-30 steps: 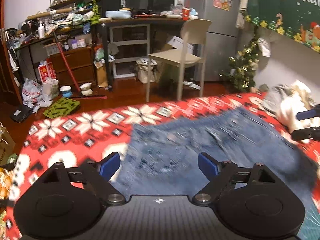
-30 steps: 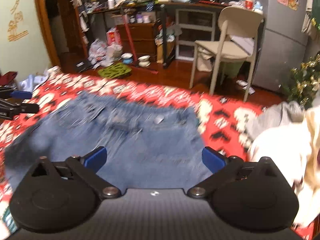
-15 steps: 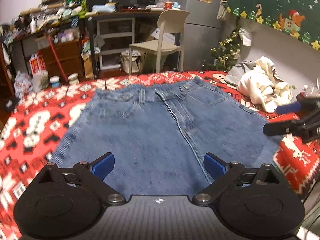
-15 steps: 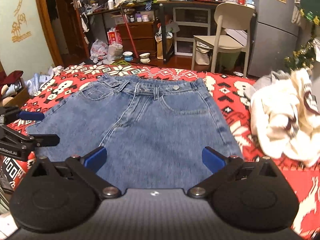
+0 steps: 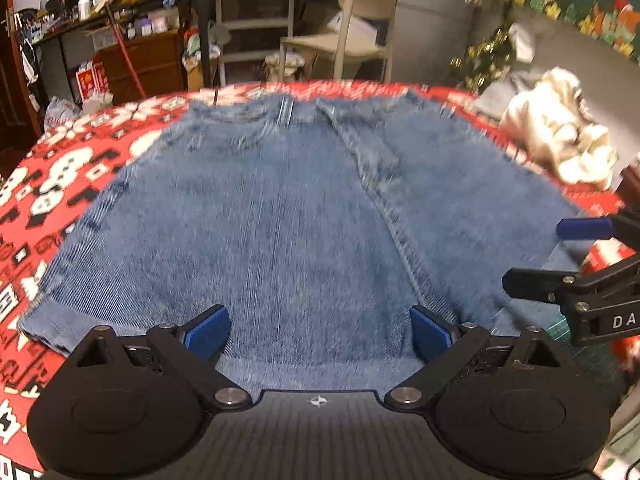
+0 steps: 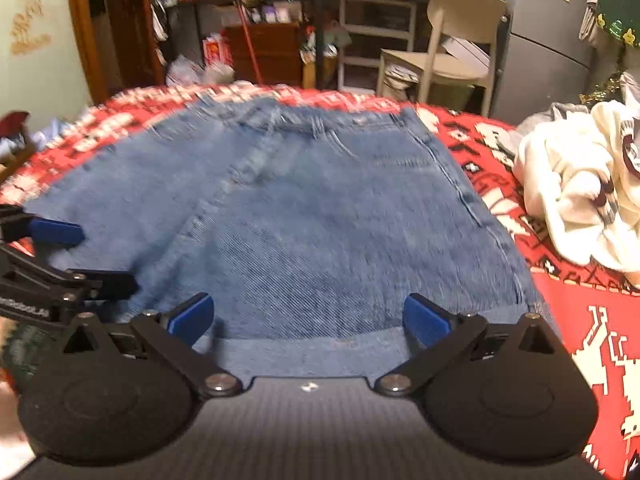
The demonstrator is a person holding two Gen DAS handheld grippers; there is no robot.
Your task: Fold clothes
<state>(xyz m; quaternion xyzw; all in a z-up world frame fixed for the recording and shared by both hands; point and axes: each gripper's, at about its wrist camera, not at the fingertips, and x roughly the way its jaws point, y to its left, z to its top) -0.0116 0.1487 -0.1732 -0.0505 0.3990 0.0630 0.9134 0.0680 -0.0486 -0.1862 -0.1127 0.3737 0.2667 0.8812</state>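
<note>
On top of the red patterned blanket (image 5: 60, 168) lie the blue denim shorts (image 5: 288, 216), spread flat, with the waistband at the far side and the leg hems at the near side. Left of the shorts, only blanket shows. Over the near hem of the shorts' left leg hangs the left gripper (image 5: 318, 334), its blue pads wide apart with nothing pinched, though cloth lies under the gap. Just right of it, over the near hem of the shorts' right leg, hangs the right gripper (image 6: 307, 320), and its jaws are wide and empty too. Right of the shorts sits a lumpy cream pile of clothes (image 6: 576, 188), a little apart from the denim. The shorts look thick and a bit stiff, so I think they will feel heavy and bend in big slow folds, not floppy ones. They should not slip much on the woolly blanket. A good place to grab looks like the near hem of each leg, where the edge is sewn double and strong. Then both hems can go up to the waistband together.
</note>
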